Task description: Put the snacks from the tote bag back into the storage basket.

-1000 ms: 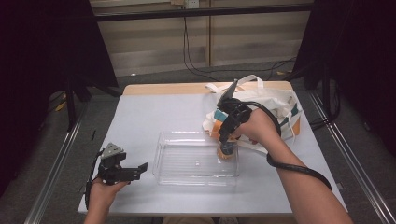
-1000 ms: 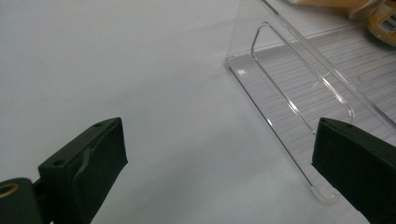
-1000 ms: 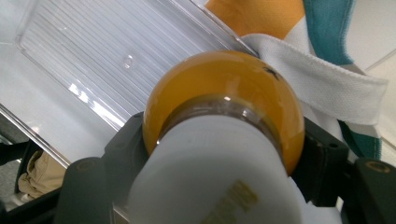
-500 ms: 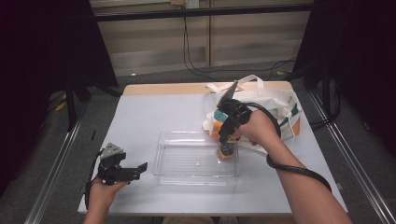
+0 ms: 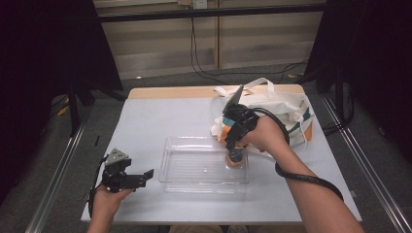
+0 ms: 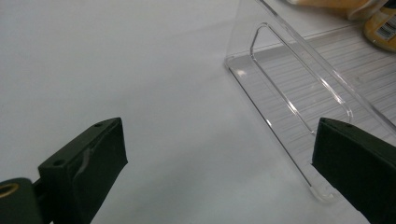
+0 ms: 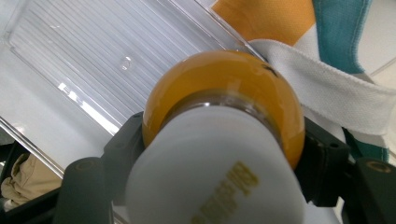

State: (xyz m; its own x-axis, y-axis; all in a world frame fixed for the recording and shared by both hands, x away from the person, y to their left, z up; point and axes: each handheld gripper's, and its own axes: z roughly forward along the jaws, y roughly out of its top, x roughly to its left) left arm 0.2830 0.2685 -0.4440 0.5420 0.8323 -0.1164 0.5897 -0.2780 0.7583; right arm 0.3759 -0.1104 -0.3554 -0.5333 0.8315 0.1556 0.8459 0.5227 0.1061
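A: What does the work sit on?

B: A pale grey table (image 5: 160, 116) with a wooden far edge, dark curtains either side, cables on the floor behind.

A: And the bottle?

B: The orange bottle with a white cap (image 7: 219, 140) stands upright in the clear plastic tray's (image 5: 194, 167) right end, beside the canvas tote bag (image 5: 286, 109). The right gripper (image 5: 233, 151) is clenched on its neck.

A: The other one?

B: The left gripper (image 5: 141, 177) rests near the table's front left corner, jaws wide apart on nothing.

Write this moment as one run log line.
right gripper: shut on orange bottle | bottle: in clear tray | left gripper: open, idle
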